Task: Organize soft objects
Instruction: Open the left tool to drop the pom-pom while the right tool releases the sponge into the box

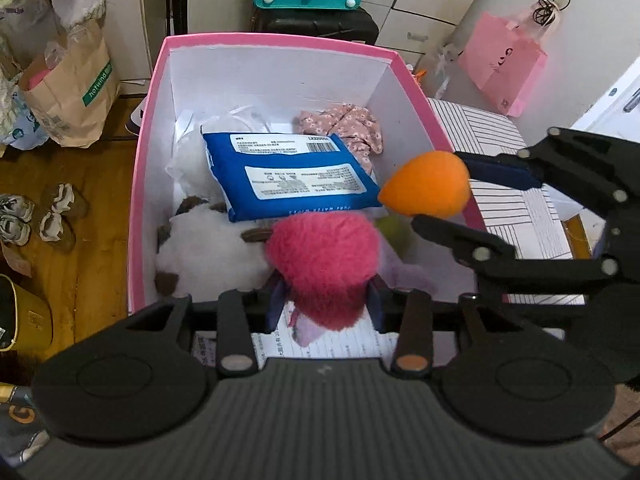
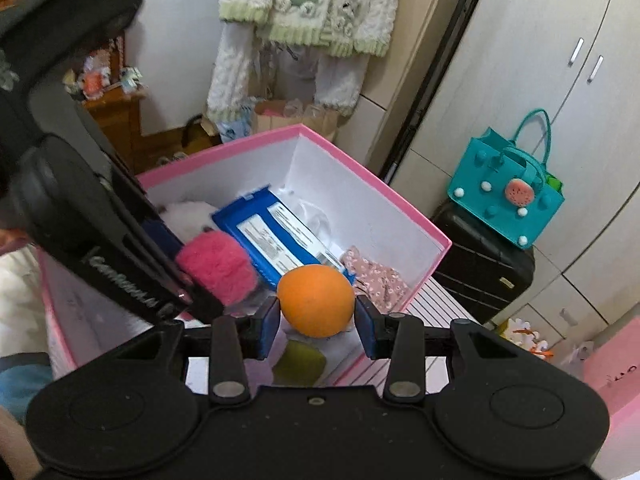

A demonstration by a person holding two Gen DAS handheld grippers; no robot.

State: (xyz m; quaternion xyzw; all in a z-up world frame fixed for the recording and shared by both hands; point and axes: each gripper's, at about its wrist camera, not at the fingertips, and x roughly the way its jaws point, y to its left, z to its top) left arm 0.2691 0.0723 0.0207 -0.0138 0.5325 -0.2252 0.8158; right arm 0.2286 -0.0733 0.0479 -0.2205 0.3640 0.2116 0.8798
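Bedroom, wood floor, pink box [image 1: 144, 168] open in front. Left tool [image 1: 326, 300] clamped on pink plush [image 1: 324, 268] over box's near edge. Right tool [image 2: 316, 322] pinching orange soft ball [image 2: 316, 300] above box's right rim. Blue wipes pack [image 1: 288, 176] inside.

The box [image 1: 142, 168] is pink outside and white inside. In it lie a blue packet [image 1: 288, 176] with white labels, a pink floral cloth [image 1: 348, 126] at one o'clock, and a white, brown-patched plush [image 1: 204, 252]. The fluffy toy [image 1: 324, 260] is hot pink, the ball [image 1: 426, 184] orange.
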